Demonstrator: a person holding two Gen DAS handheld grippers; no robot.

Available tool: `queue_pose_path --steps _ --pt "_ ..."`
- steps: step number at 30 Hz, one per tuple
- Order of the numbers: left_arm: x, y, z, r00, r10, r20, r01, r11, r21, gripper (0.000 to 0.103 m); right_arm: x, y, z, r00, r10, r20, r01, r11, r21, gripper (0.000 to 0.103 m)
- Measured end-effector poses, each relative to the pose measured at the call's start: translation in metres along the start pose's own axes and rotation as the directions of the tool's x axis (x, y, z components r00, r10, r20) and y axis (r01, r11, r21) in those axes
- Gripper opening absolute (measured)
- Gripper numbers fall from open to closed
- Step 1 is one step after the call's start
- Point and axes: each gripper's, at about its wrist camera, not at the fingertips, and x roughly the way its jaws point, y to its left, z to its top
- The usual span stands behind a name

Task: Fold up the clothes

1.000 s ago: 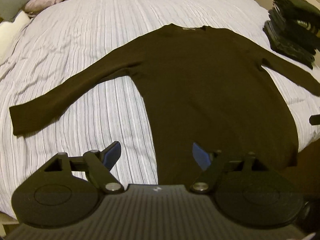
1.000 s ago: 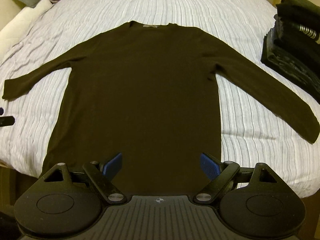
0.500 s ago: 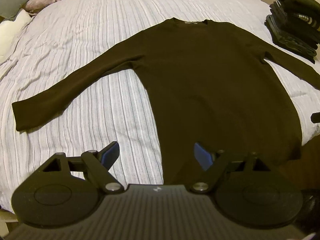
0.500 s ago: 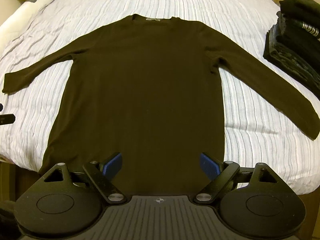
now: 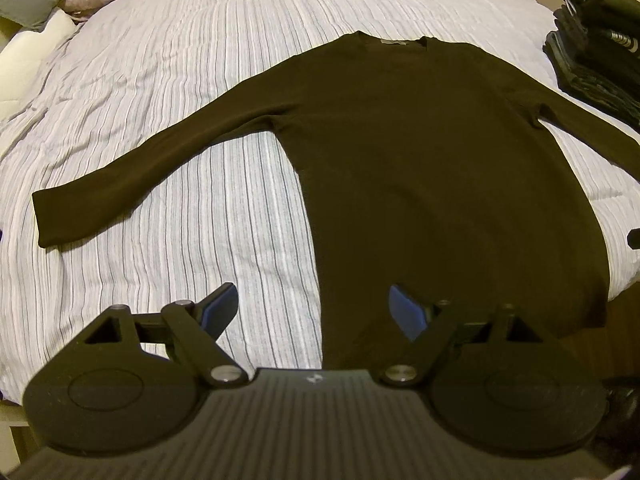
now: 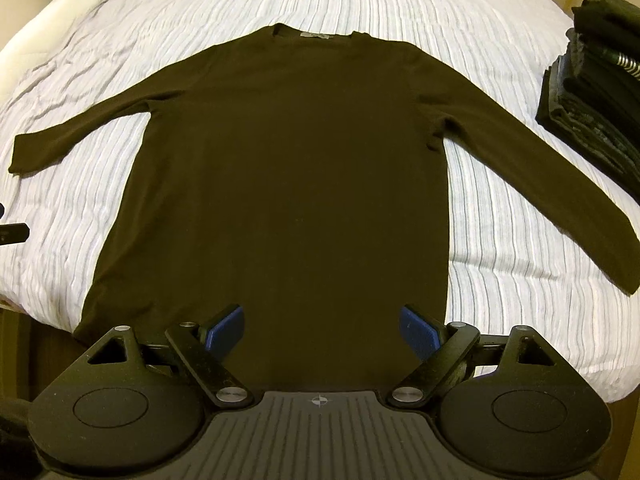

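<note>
On striped bedspread [image 6: 520, 240], sweater [image 6: 296, 184] hem overhangs edge.

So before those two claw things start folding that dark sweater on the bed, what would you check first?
1. Sweater spread flat, neckline away from the grippers: ok.
2. Both sleeves laid out to the sides, not tucked under: ok.
3. Left gripper open and holding nothing: ok.
4. Right gripper open and holding nothing: ok.
5. Folded stack at the right edge of the bed lies apart from the sweater: ok.
6. Hem fully on the bed: cannot tell; it lies at the near edge, partly behind the grippers.
</note>
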Motion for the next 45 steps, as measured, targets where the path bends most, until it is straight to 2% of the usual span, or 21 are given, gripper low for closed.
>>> queue_pose_path --steps 4,11,17,25,30,36,39,41,42,43,44,45 --pt "-0.004 -0.004 0.005 0.999 0.035 0.017 -0.034 0.999 -0.021 0.08 0.002 -0.009 0.003 1.0 0.015 0.001 -0.015 1.0 -0.013 0.087" --pt "-0.016 0.002 0.015 0.991 0.128 0.045 -0.122 0.984 -0.128 0.081 0.007 -0.028 0.023 0.999 0.048 0.016 -0.047 0.997 -0.063 0.087" --pt "-0.032 0.013 0.009 0.964 0.254 0.079 -0.231 0.946 -0.226 0.082 0.0 -0.034 0.046 0.984 0.111 0.141 -0.091 0.986 -0.141 0.087" --pt "-0.035 0.075 -0.015 0.937 0.348 0.015 -0.331 0.904 -0.27 0.084 0.01 0.007 0.081 0.969 0.2 0.146 -0.142 0.932 -0.333 0.087" --pt "-0.019 0.144 -0.016 0.93 0.367 0.005 -0.357 0.906 -0.229 0.084 0.023 0.088 0.1 0.953 0.266 0.148 -0.181 0.885 -0.43 0.087" --pt "0.009 0.232 -0.013 0.937 0.343 0.069 -0.341 0.939 -0.038 0.084 0.049 0.217 0.123 0.924 0.36 0.128 -0.237 0.804 -0.546 0.087" --pt "0.019 0.269 -0.02 0.937 0.339 0.084 -0.342 0.94 0.021 0.084 0.073 0.295 0.132 0.902 0.418 0.104 -0.263 0.725 -0.636 0.087" --pt "0.027 0.291 -0.024 0.933 0.352 0.076 -0.354 0.935 0.011 0.084 0.093 0.348 0.138 0.889 0.45 0.089 -0.263 0.659 -0.705 0.086" --pt "0.03 0.303 -0.028 0.931 0.357 0.074 -0.358 0.934 -0.01 0.084 0.104 0.374 0.14 0.883 0.462 0.081 -0.26 0.626 -0.736 0.083" --pt "0.031 0.312 -0.032 0.93 0.359 0.073 -0.358 0.933 -0.033 0.084 0.116 0.398 0.142 0.882 0.465 0.073 -0.252 0.598 -0.761 0.066" --pt "0.034 0.321 -0.037 0.93 0.36 0.07 -0.356 0.932 -0.06 0.084 0.128 0.421 0.144 0.883 0.465 0.066 -0.243 0.573 -0.783 0.06" --pt "0.037 0.328 -0.042 0.93 0.363 0.064 -0.358 0.93 -0.08 0.084 0.143 0.444 0.145 0.887 0.457 0.059 -0.234 0.557 -0.797 0.06"
